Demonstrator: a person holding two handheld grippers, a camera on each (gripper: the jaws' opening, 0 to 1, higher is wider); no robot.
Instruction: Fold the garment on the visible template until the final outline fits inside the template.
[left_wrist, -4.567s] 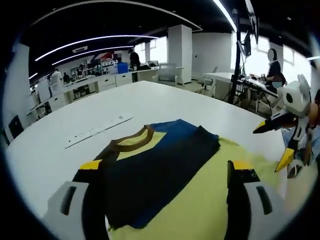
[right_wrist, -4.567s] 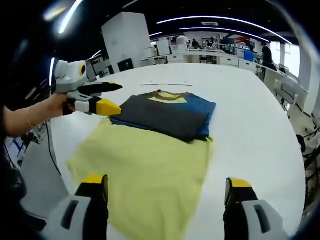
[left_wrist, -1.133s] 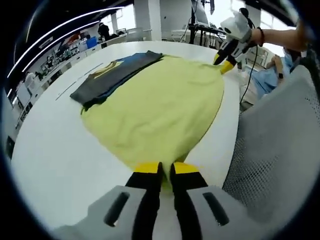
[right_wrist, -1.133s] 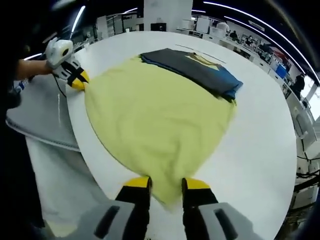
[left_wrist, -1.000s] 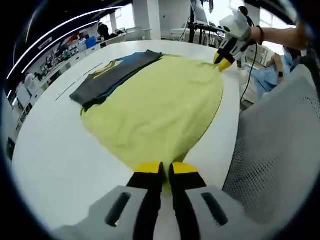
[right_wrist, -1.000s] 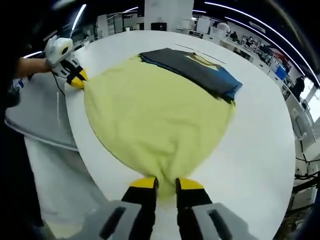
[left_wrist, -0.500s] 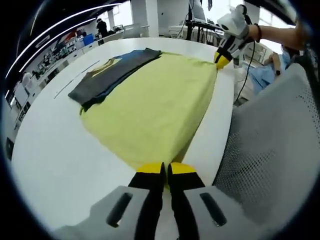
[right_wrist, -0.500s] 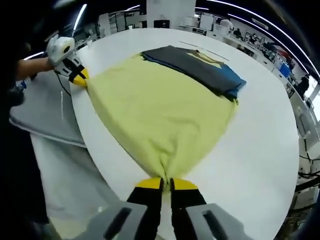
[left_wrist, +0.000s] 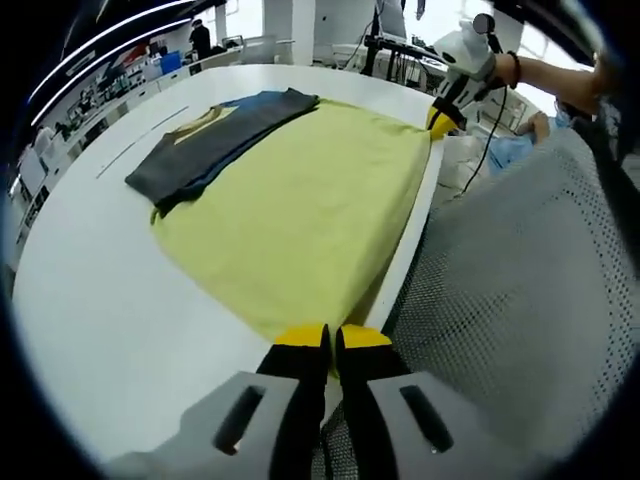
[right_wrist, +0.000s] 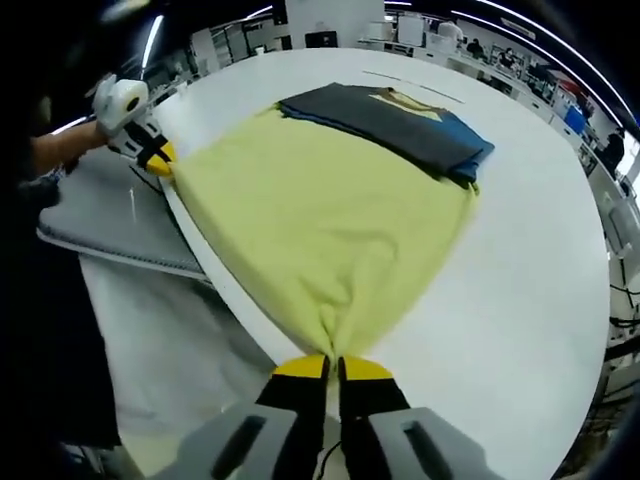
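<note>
Both claws now grip the near hem of the garment (left_wrist: 300, 200): the left claw (left_wrist: 330, 340) and right claw (right_wrist: 332, 368), parted a few seconds ago, have closed on its two yellow corners and drawn the hem taut to the edge of the white surface (left_wrist: 90, 300) (a likely prelude to lifting it over). The garment lies spread flat, its dark folded upper part (right_wrist: 385, 120) at the far end. Count: one garment, two claws, one grey mesh chair (left_wrist: 520, 330). No template outline can be distinguished.
</note>
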